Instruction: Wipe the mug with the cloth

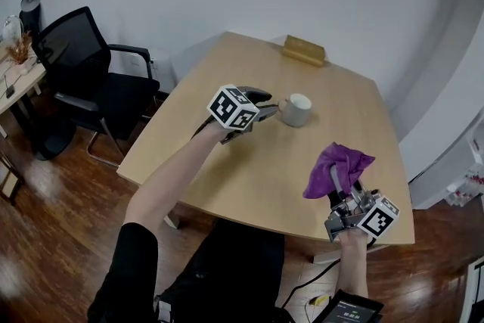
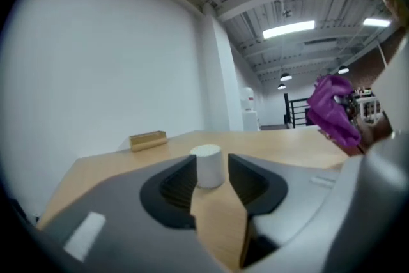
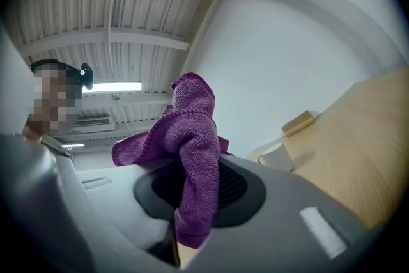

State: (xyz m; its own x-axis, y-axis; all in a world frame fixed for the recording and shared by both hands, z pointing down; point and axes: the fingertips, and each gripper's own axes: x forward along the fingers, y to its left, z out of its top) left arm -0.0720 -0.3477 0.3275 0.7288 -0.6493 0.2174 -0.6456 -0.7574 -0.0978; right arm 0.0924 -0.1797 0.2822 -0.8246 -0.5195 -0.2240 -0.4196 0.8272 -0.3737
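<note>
Approach step: left gripper [image 1: 270, 110], jaws wide, lines up on the white mug [image 1: 296, 110] standing mid-table [image 1: 249, 178], not yet gripped. Right gripper [image 1: 344, 189] is clamped on the purple cloth [image 1: 336, 166], well apart. Next, prob.: close on mug w/o tipping it, then bring cloth over.

mug [image 1: 296, 110] on table [image 1: 249, 174] | block [image 1: 304, 51] behind mug | cloth [image 1: 338, 169] near-right — chair [image 1: 79, 64] left of table

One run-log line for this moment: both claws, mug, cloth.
left claw: open, mug just ahead of its tips | right claw: shut on cloth | mug: upright on table | cloth: purple, apart from mug
</note>
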